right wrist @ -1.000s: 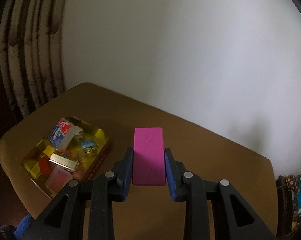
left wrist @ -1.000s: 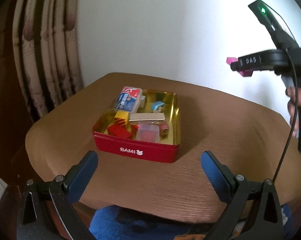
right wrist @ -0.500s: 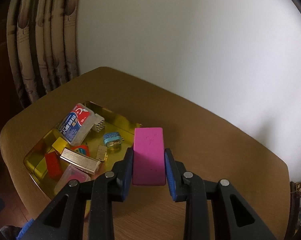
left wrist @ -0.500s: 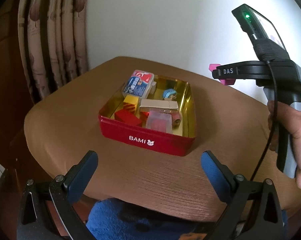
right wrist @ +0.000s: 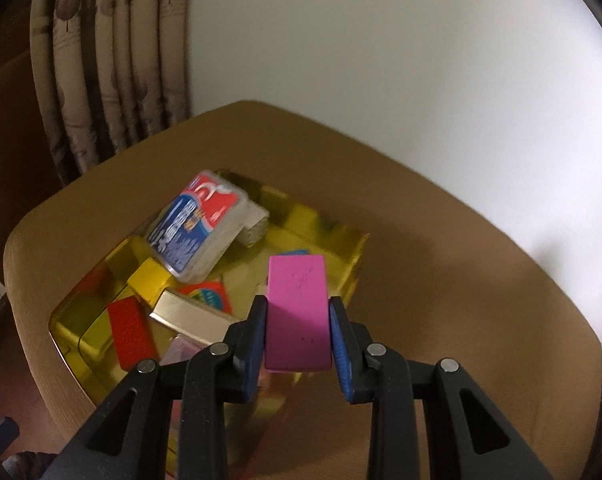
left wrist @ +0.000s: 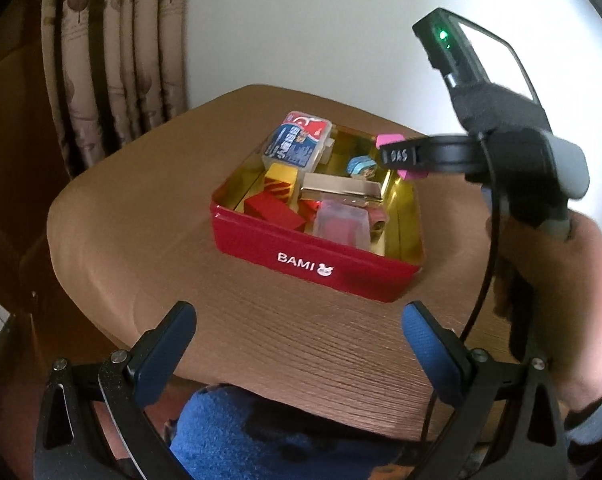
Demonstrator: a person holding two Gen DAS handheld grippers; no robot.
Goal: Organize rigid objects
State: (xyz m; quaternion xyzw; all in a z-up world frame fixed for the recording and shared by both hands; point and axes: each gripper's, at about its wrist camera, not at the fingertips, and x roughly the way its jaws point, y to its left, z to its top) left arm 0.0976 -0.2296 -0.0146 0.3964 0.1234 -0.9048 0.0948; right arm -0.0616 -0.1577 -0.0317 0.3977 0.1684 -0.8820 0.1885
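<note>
The right tool [right wrist: 297, 332] is clamped on a pink block [right wrist: 297, 312], its blue pads pressed to the block's two long sides. Just ahead of and below it sits the red tin [left wrist: 317, 264] on the brown surface [left wrist: 141, 216], already holding a red block [right wrist: 131, 330], a yellow block [right wrist: 149, 282], a metallic bar [right wrist: 191, 318] and a blue-and-red packet [right wrist: 199, 226]. The left tool [left wrist: 299, 344] hovers with its fingers wide apart and nothing between them, the tin ahead of it.

The red tin [left wrist: 317, 258] is crowded with things at 9 o'clock. Its gold floor [left wrist: 401, 216] at 3 o'clock is bare.
</note>
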